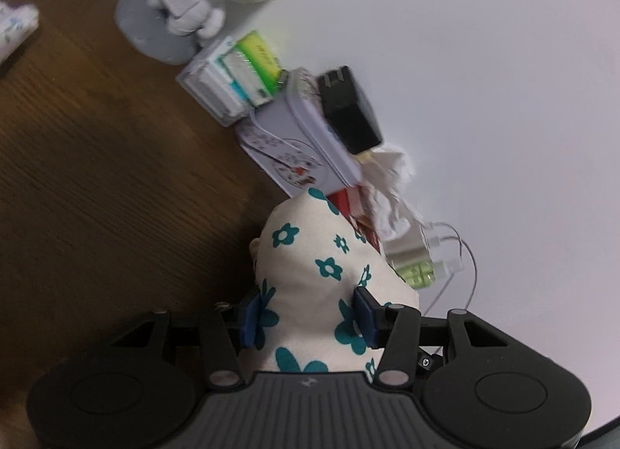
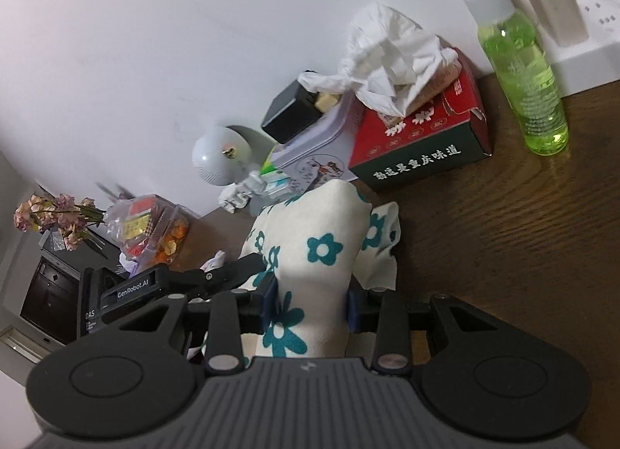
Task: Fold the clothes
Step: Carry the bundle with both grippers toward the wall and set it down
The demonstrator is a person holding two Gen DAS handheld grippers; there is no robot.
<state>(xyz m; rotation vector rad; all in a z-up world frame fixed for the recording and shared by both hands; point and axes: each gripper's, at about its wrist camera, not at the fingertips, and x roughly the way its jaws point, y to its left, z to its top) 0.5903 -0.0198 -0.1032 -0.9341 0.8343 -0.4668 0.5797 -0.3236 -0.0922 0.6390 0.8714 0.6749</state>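
Observation:
A cream garment with teal flowers (image 1: 321,274) is bunched between the blue pads of my left gripper (image 1: 308,319), which is shut on it above the brown wooden table (image 1: 97,178). In the right wrist view the same garment (image 2: 310,255) stands up in a fold between the pads of my right gripper (image 2: 312,307), also shut on it. The left gripper's body (image 2: 131,290) shows at the left of that view, close beside the right one. The rest of the garment is hidden under the grippers.
Along the white wall stand a red tissue box (image 2: 422,135), a green spray bottle (image 2: 523,81), a lilac tin (image 1: 310,131) with a black charger (image 1: 348,112) on it, a white robot figure (image 1: 182,3), a snack bag (image 2: 151,228) and dried flowers (image 2: 54,216).

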